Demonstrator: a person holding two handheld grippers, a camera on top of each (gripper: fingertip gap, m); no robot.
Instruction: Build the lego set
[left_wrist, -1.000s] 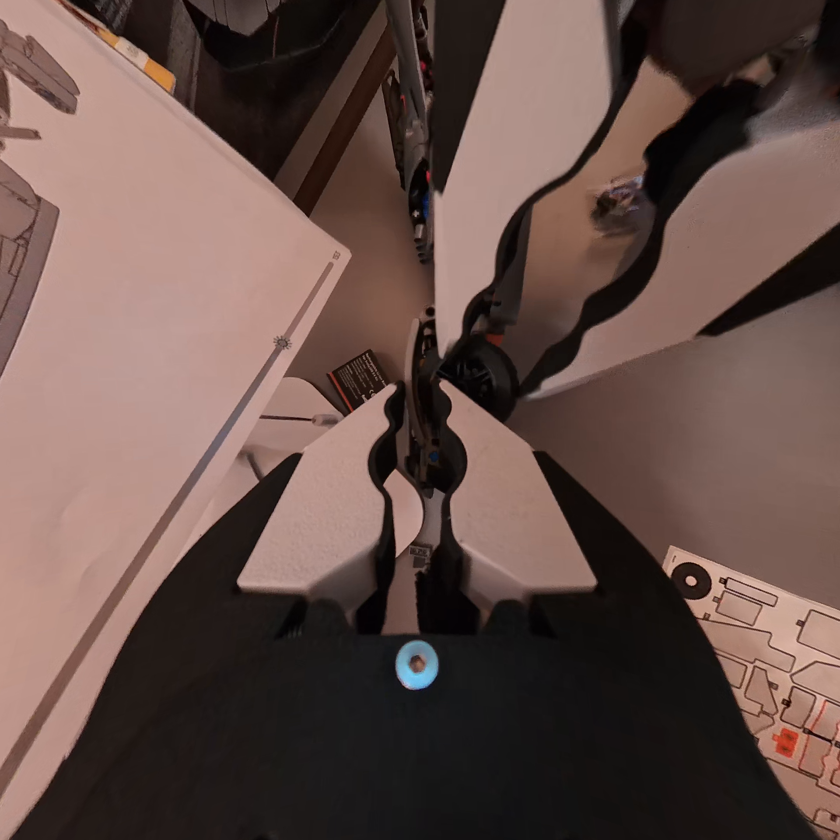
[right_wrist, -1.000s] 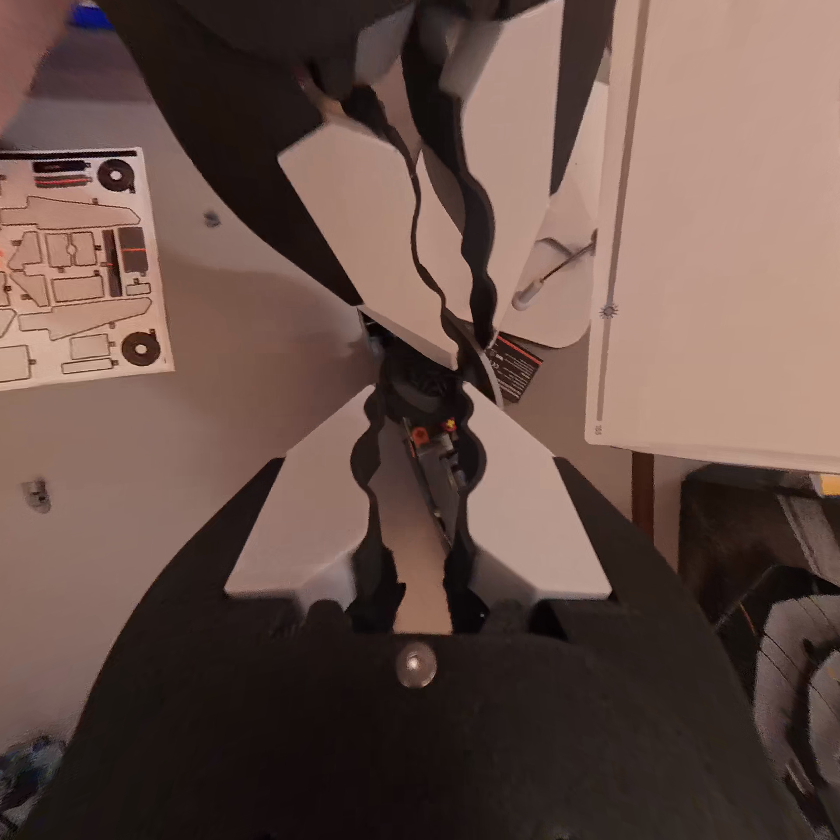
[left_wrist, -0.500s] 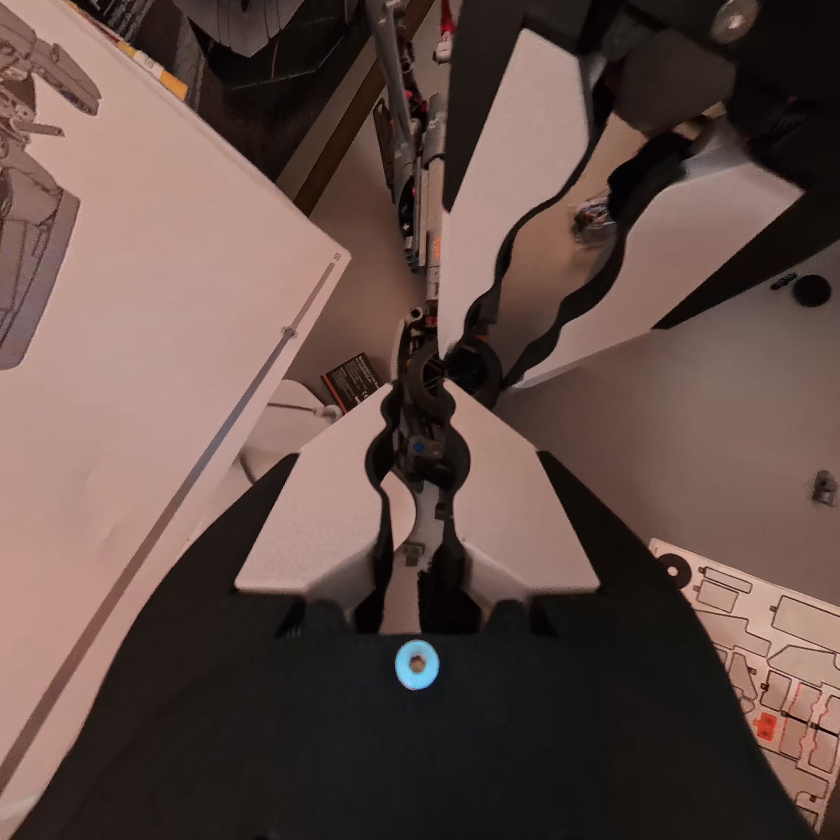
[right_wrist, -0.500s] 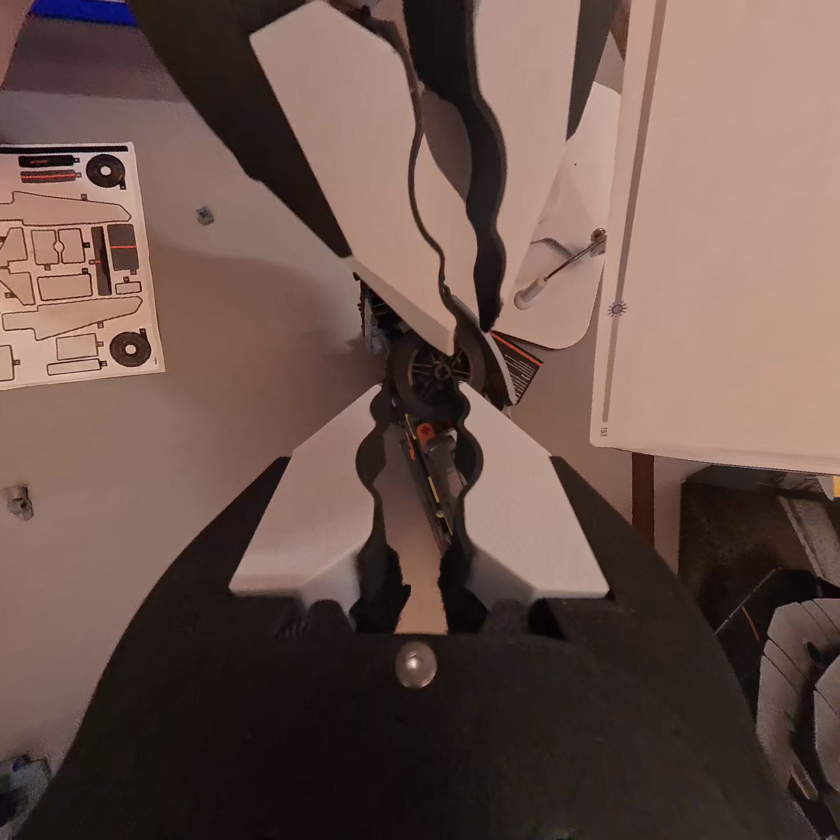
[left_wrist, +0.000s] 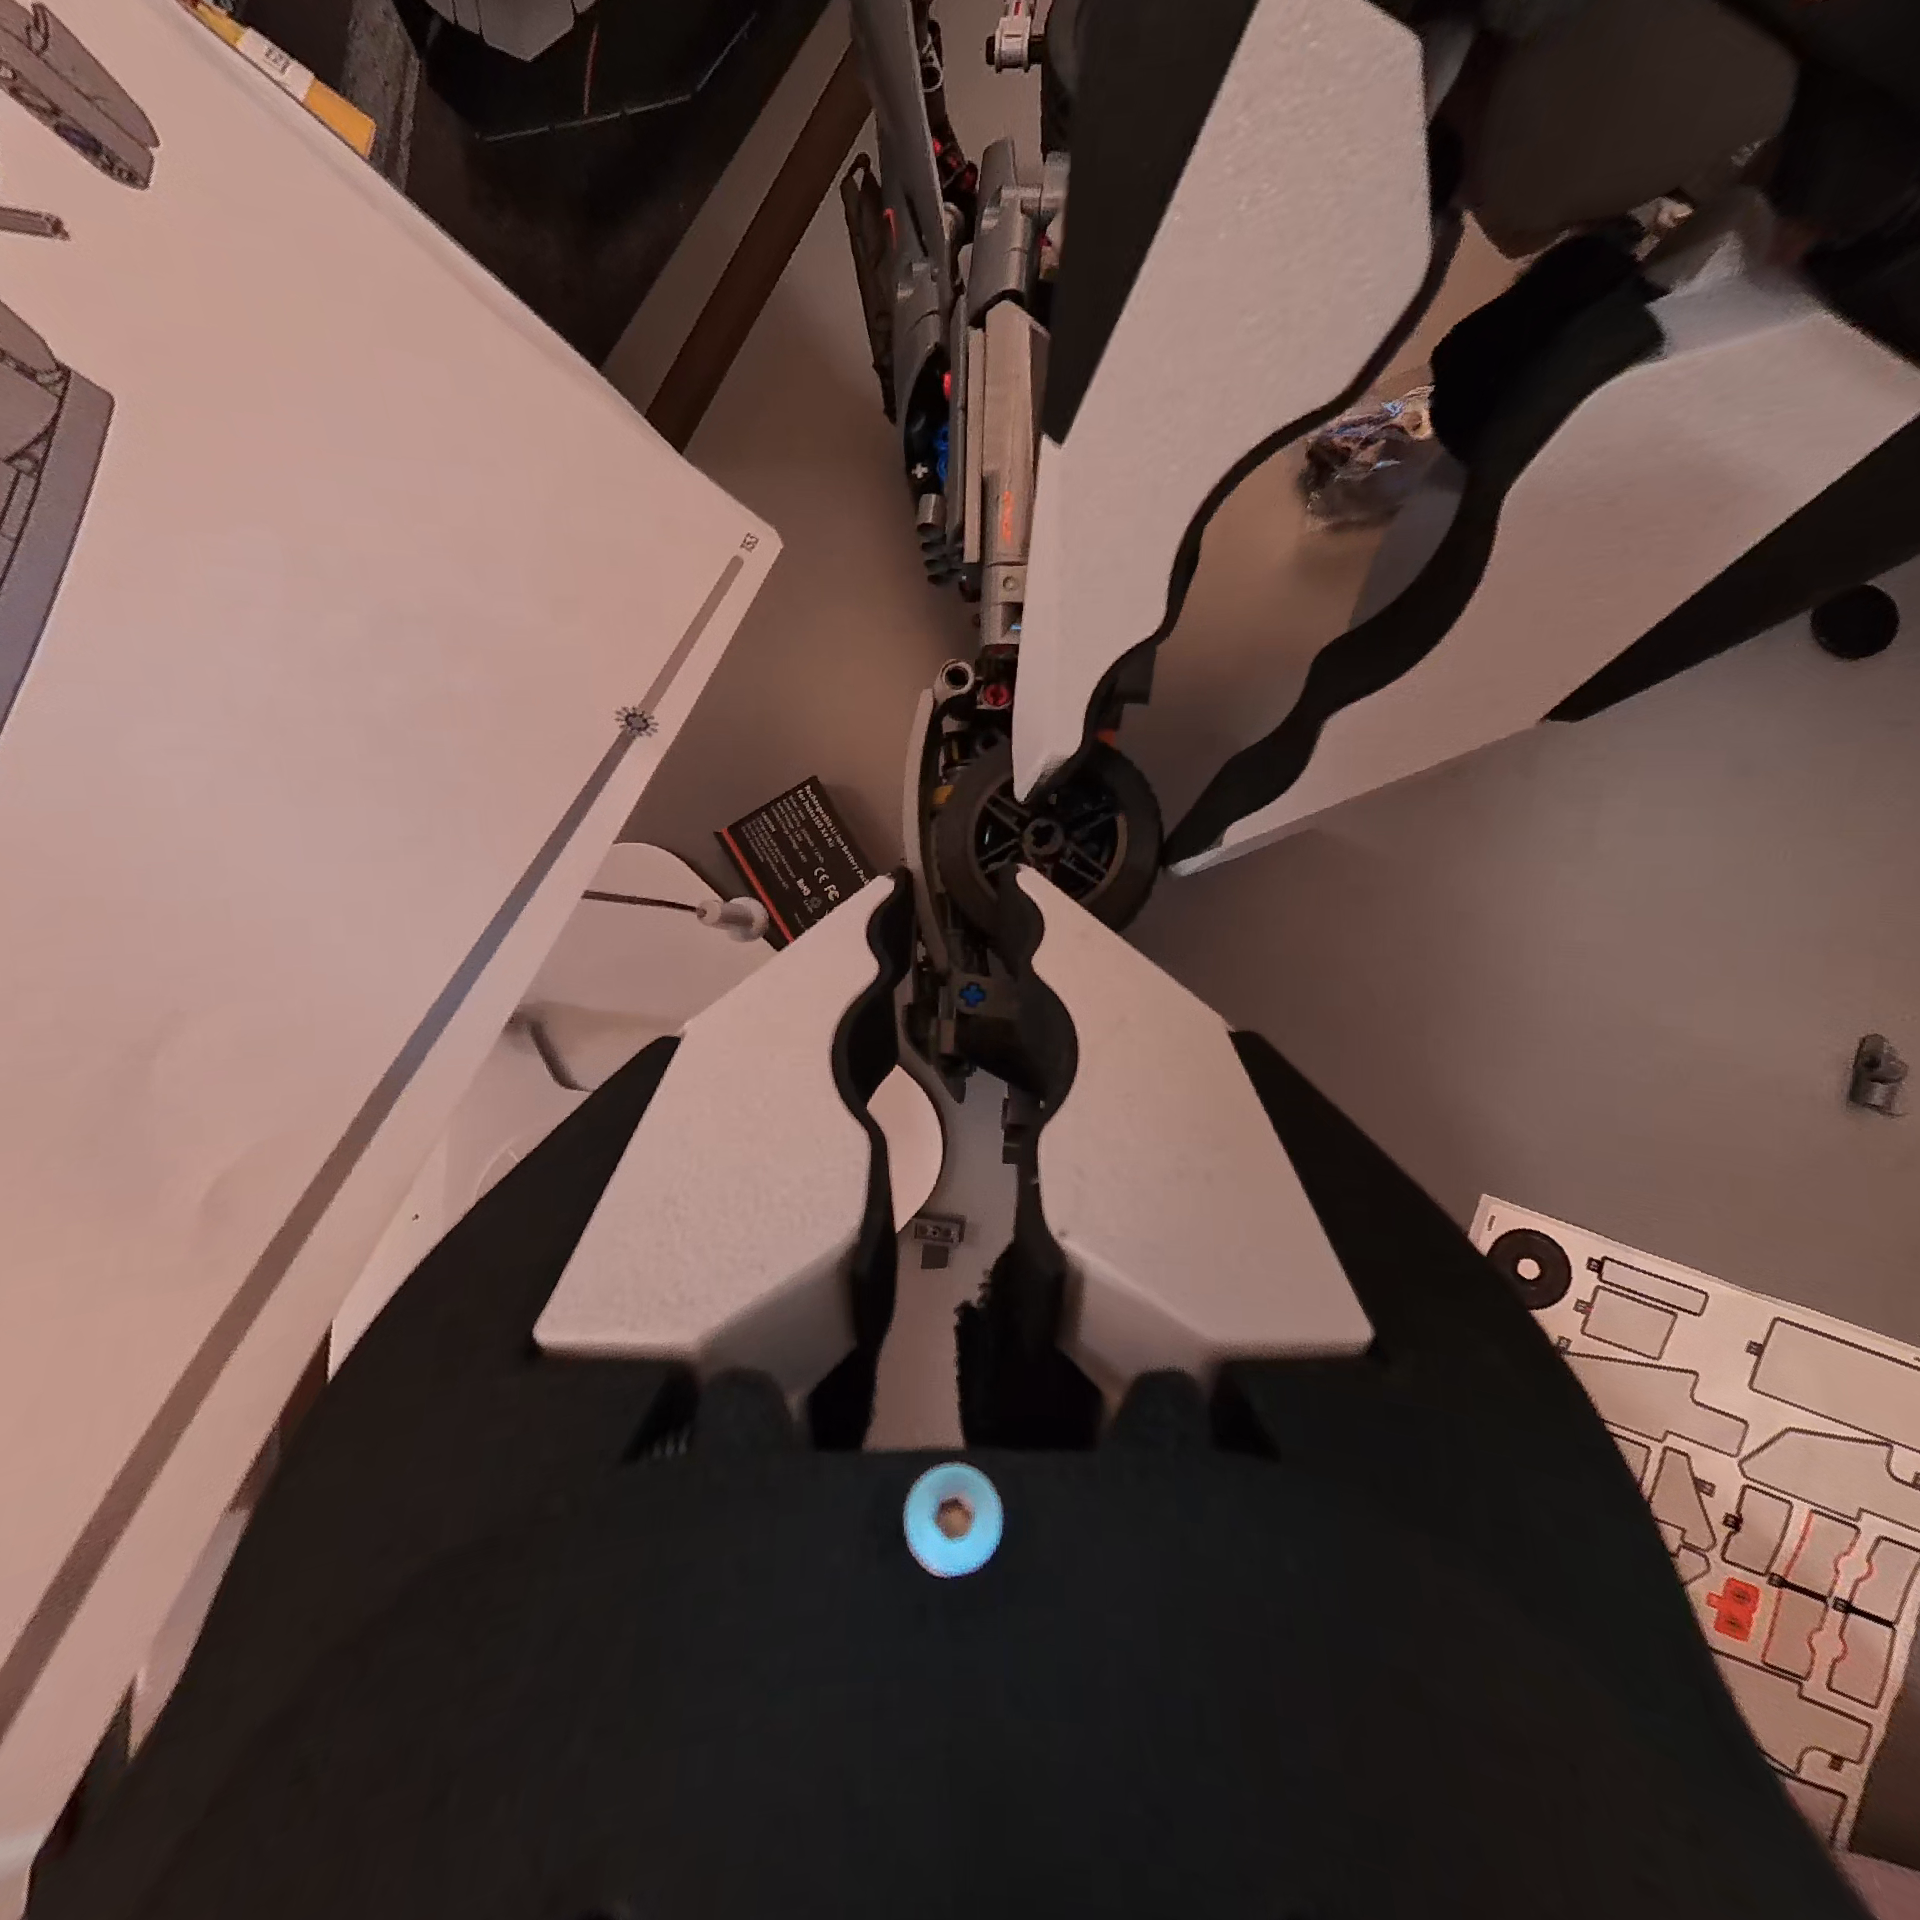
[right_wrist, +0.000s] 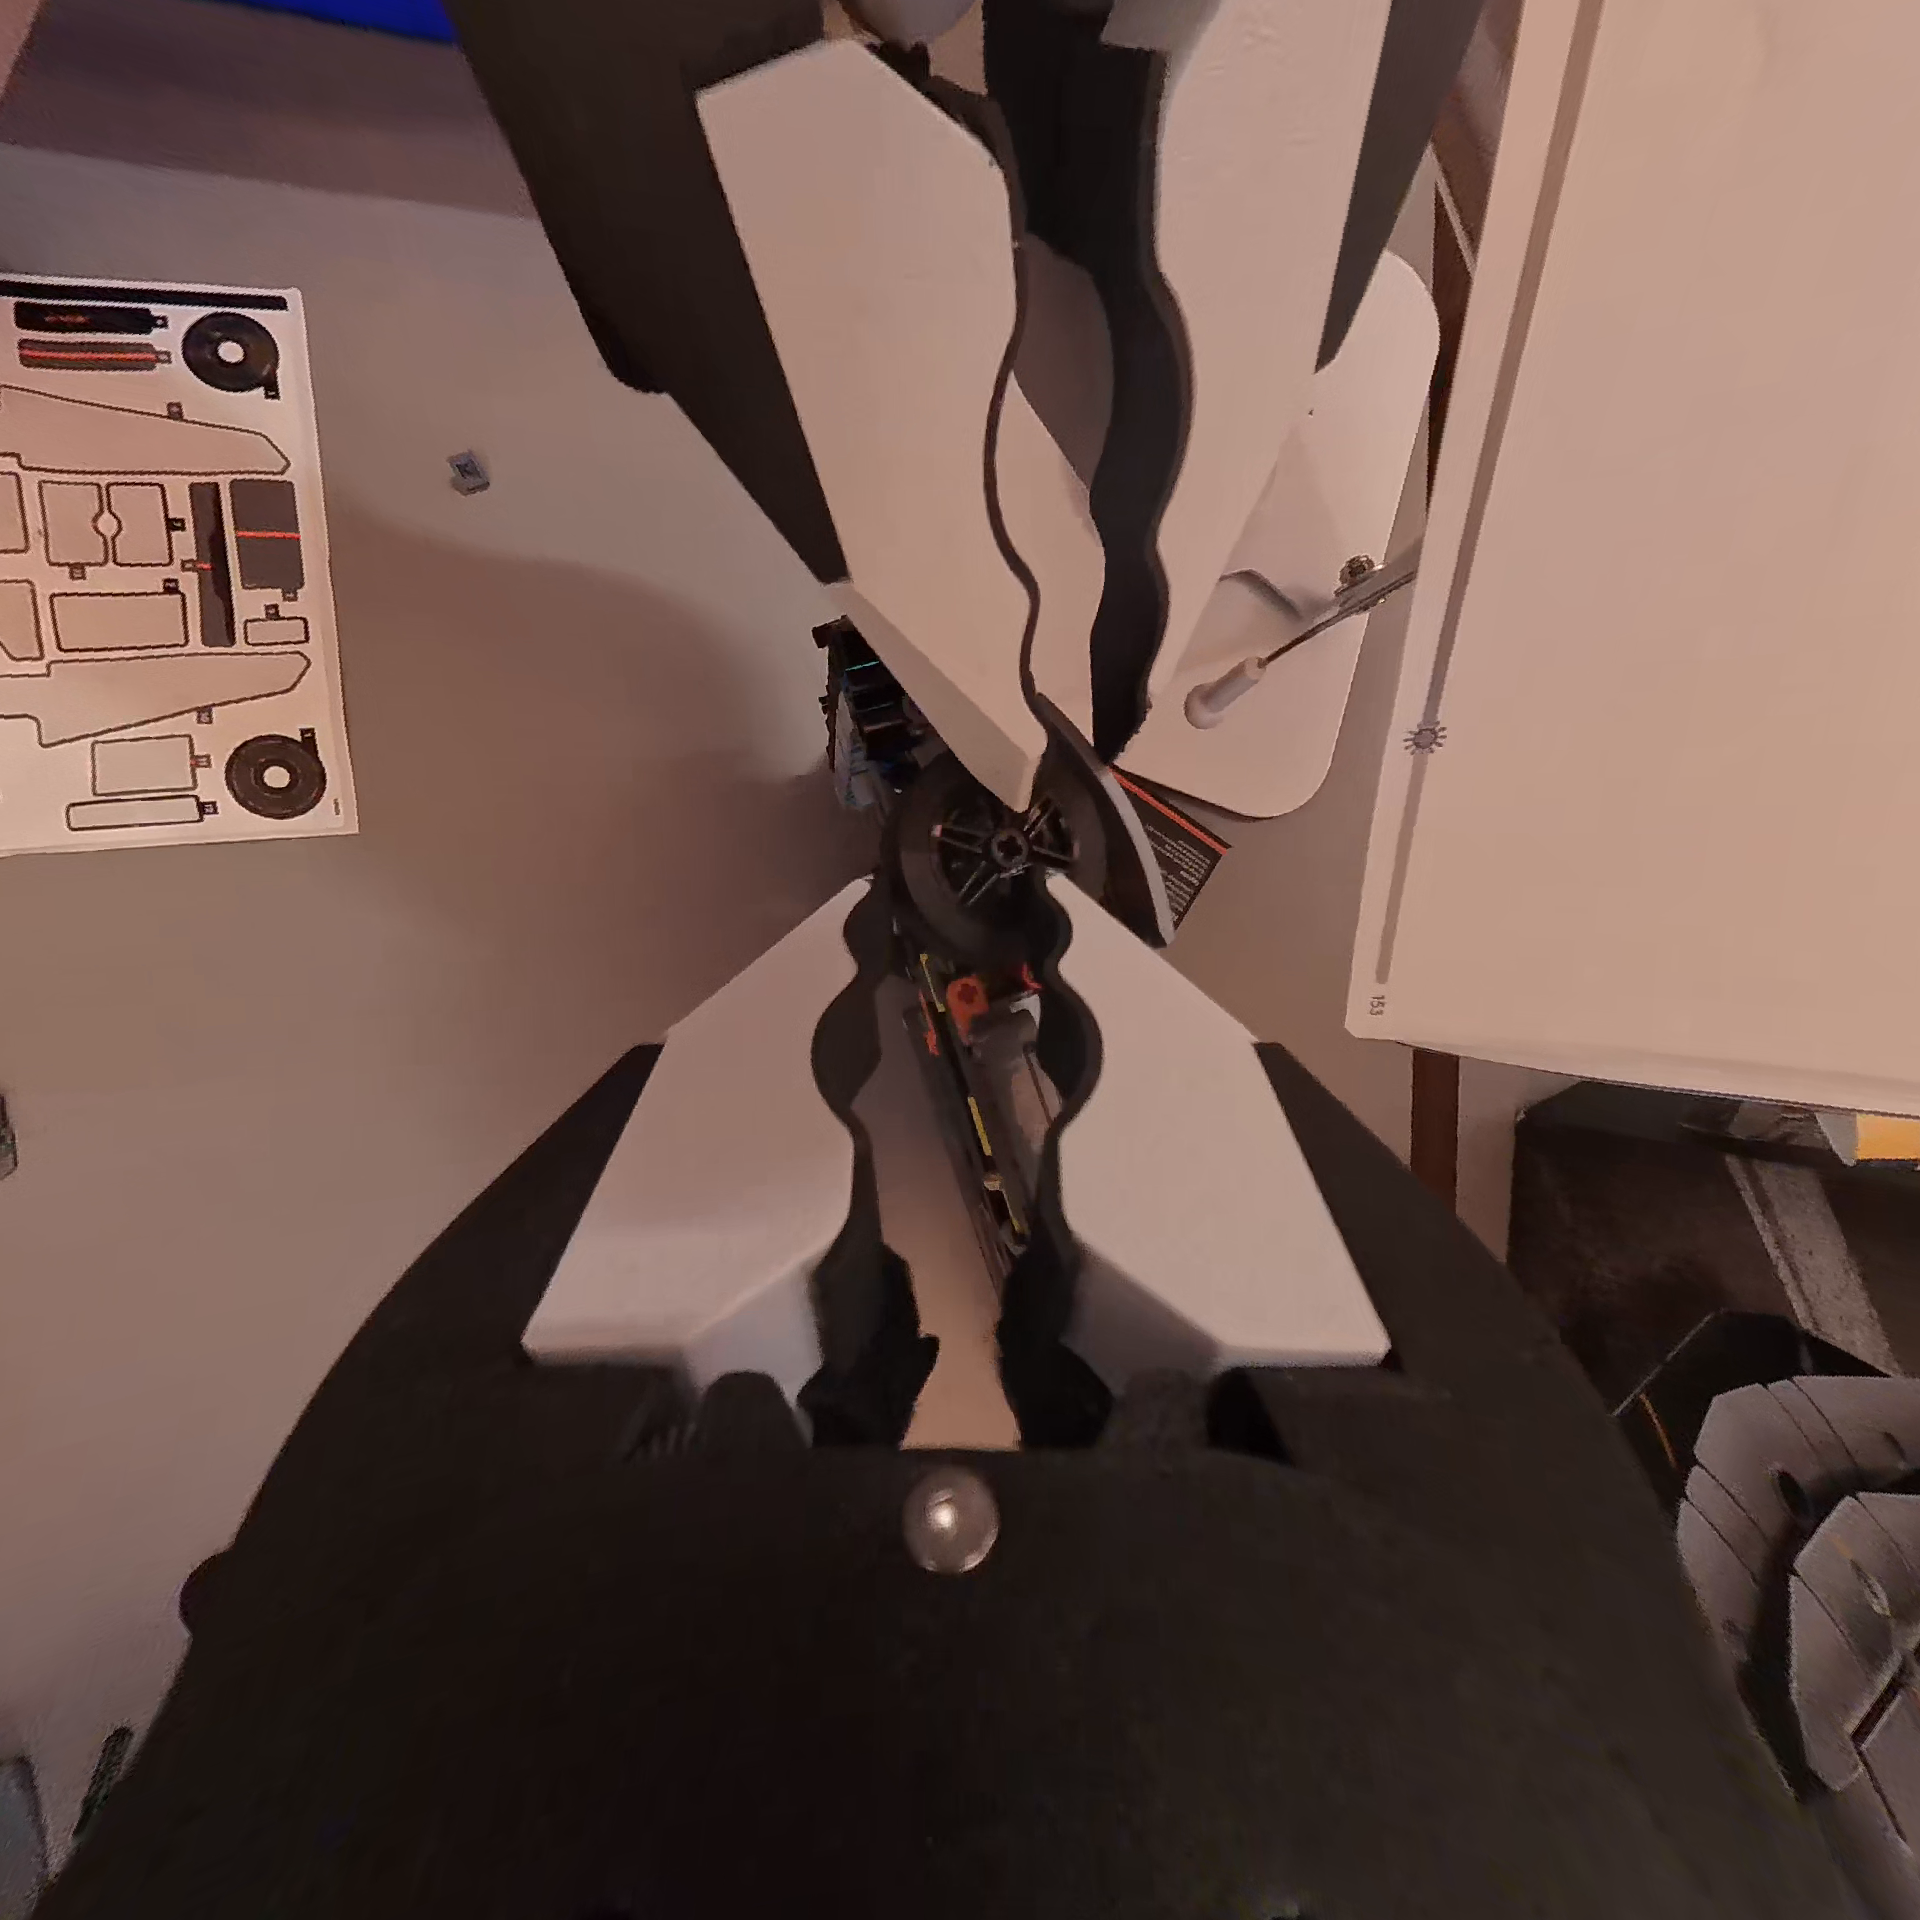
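My left gripper (left_wrist: 956, 883) is shut on a grey curved lego panel (left_wrist: 925, 831) that carries a blue pin and wraps part of a black spoked wheel (left_wrist: 1042, 831). My right gripper (right_wrist: 956, 888) is shut on a long dark lego model (right_wrist: 982, 1122) with an orange pin. The wheel (right_wrist: 1003, 847) sits just past its fingertips. The two grippers meet tip to tip at the wheel. The right gripper (left_wrist: 1096, 826) enters the left wrist view from the upper right. The left gripper (right_wrist: 1070, 748) enters the right wrist view from above. The joint between panel and model is hidden.
An open instruction booklet (left_wrist: 312, 727) lies beside the grippers, also in the right wrist view (right_wrist: 1662, 520). A sticker sheet (left_wrist: 1766, 1455) lies on the table. Nearby are a black battery pack (left_wrist: 800, 873), a white stand with a metal rod (right_wrist: 1278, 644) and loose small pieces (left_wrist: 1875, 1070). Less than 4 cm separates the two grippers' tips. The black battery pack (left_wrist: 800, 873) is about equally far from each gripper, around 12 cm.
The held assembly has turned, so the wheel's spoked face now shows in both views. Both grippers have kept their hold.
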